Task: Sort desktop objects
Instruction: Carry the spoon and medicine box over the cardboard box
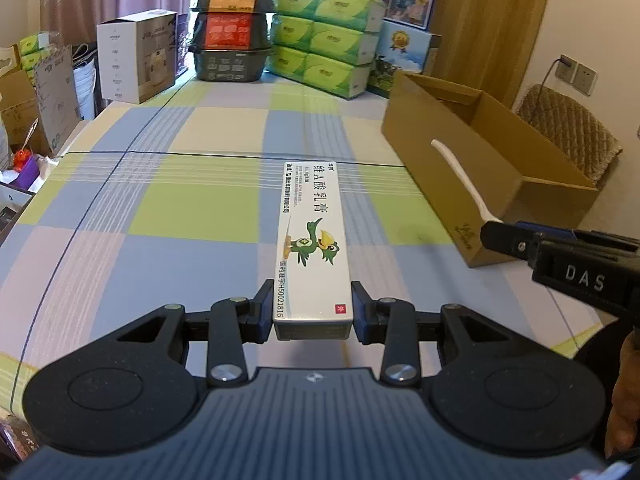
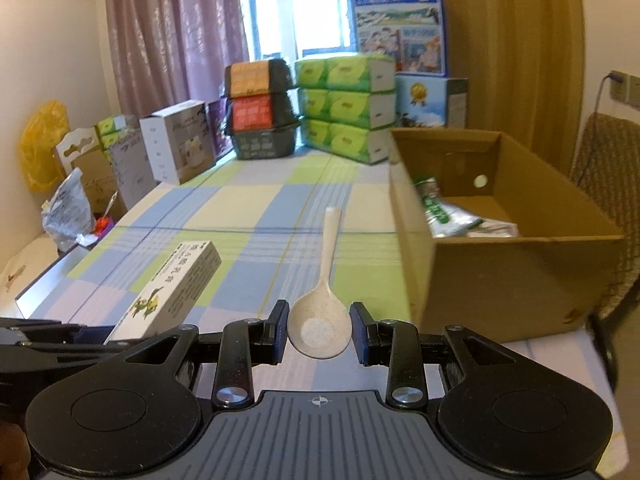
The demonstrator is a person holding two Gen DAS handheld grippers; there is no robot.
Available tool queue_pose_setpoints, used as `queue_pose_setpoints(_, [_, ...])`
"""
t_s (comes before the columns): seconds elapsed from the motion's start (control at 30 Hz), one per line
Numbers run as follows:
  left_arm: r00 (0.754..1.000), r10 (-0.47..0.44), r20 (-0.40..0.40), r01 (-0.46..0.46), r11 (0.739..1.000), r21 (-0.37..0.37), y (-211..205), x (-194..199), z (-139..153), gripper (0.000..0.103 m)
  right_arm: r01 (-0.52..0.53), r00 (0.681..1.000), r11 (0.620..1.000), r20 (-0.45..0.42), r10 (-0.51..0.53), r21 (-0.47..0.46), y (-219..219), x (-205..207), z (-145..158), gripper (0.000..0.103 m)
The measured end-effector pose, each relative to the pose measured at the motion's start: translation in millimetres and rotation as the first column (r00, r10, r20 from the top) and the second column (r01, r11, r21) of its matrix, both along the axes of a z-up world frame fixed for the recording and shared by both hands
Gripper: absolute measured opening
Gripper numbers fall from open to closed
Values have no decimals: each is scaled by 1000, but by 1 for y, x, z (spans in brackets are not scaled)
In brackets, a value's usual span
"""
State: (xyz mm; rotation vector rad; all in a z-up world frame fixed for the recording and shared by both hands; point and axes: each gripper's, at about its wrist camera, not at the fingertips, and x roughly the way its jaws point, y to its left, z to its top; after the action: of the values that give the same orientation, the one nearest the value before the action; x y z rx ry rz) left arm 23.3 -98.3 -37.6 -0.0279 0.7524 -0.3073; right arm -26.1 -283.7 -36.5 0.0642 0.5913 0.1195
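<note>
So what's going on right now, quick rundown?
Left tongs clamped on white ointment carton. Right tongs gripping beige plastic spoon by its bowl. Brown cardboard box open on the right, packets already inside. Nothing blocking.

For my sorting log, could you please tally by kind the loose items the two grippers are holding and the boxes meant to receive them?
Ointment cartons: 1, in the left gripper
Spoons: 1, in the right gripper
Open cardboard boxes: 1
Total: 3
</note>
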Motion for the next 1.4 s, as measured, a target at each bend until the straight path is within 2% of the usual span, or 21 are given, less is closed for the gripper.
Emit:
queue_pose_setpoints(0.57, [998,-58,26,58,998,-9,-33,-39,30,32,57,995,998,86,-57,6,-33,-48,35,30])
queue_pose_setpoints(1.4, [977,-208,54,210,977,-35,-118,-49,50,32,215,970,977,116,-214,6,-114,-75,51,30])
